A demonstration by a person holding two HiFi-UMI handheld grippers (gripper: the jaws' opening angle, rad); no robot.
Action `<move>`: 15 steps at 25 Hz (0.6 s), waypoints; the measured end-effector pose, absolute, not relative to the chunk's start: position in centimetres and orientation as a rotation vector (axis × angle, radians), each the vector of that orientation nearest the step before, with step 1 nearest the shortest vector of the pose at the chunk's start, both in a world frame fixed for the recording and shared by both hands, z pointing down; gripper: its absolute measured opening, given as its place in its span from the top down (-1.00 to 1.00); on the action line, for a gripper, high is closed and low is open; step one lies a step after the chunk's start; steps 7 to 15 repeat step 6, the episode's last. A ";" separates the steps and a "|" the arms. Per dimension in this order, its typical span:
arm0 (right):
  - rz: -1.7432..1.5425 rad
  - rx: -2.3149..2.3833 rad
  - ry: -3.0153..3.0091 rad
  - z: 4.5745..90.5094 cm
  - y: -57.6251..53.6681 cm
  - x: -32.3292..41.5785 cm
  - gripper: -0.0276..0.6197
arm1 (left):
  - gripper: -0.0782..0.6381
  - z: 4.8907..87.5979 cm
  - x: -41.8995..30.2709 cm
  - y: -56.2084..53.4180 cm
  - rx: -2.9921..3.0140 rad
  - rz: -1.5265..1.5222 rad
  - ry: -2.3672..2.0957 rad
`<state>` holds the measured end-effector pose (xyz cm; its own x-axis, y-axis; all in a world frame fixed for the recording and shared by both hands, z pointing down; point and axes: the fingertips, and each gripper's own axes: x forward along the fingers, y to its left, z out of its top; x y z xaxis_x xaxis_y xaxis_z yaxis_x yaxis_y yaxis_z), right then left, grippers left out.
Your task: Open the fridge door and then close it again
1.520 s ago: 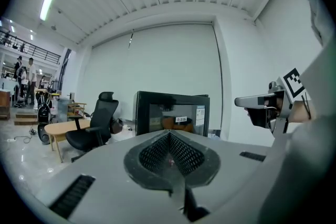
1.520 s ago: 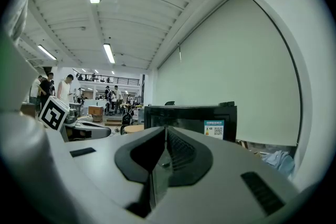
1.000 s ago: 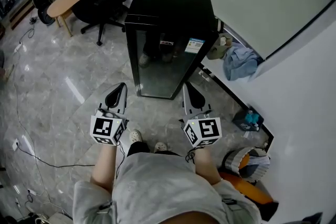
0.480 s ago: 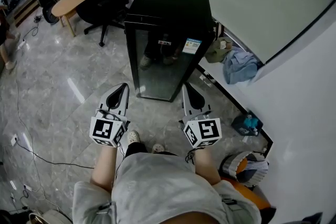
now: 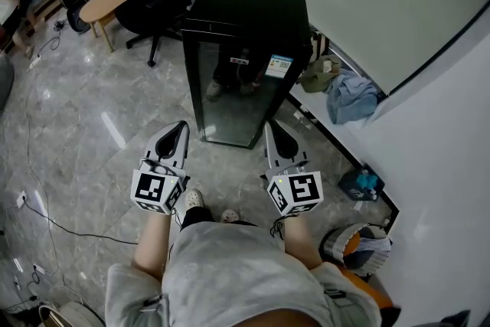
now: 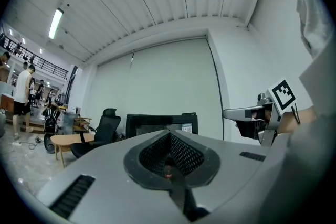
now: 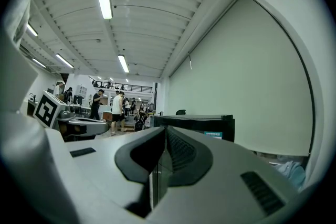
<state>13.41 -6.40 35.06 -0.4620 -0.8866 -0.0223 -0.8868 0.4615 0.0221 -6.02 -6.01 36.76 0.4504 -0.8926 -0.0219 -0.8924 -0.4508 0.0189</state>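
Grey marble floor [image 5: 76, 134] carries a black glass-door fridge [image 5: 249, 11]; its door [image 5: 230, 96] stays shut throughout, fitting pre-opening or re-closed. Left gripper [image 5: 180, 125] and right gripper [image 5: 269, 125], jaws together and empty, remain near it.

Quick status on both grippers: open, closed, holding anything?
Left gripper: closed, holding nothing.
Right gripper: closed, holding nothing.

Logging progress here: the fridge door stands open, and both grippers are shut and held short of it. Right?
No. The head view shows the fridge door closed, not open. The left gripper and the right gripper are indeed shut and held short of it.
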 end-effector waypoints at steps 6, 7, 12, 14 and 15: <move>0.044 -1.609 2.685 35.0 -6.2 13.9 0.83 | 0.74 36.5 -5.6 -5.7 2.660 -0.037 -1.664; 0.044 -1.609 2.685 35.0 -6.2 13.9 0.83 | 0.74 36.5 -5.6 -5.7 2.660 -0.037 -1.664; 0.044 -1.609 2.685 35.0 -6.2 13.9 0.83 | 0.74 36.5 -5.6 -5.7 2.660 -0.037 -1.664; 0.044 -1.609 2.685 35.0 -6.2 13.9 0.83 | 0.74 36.5 -5.6 -5.7 2.660 -0.037 -1.664; 0.044 -1.609 2.685 35.0 -6.2 13.9 0.83 | 0.74 36.5 -5.6 -5.7 2.660 -0.037 -1.664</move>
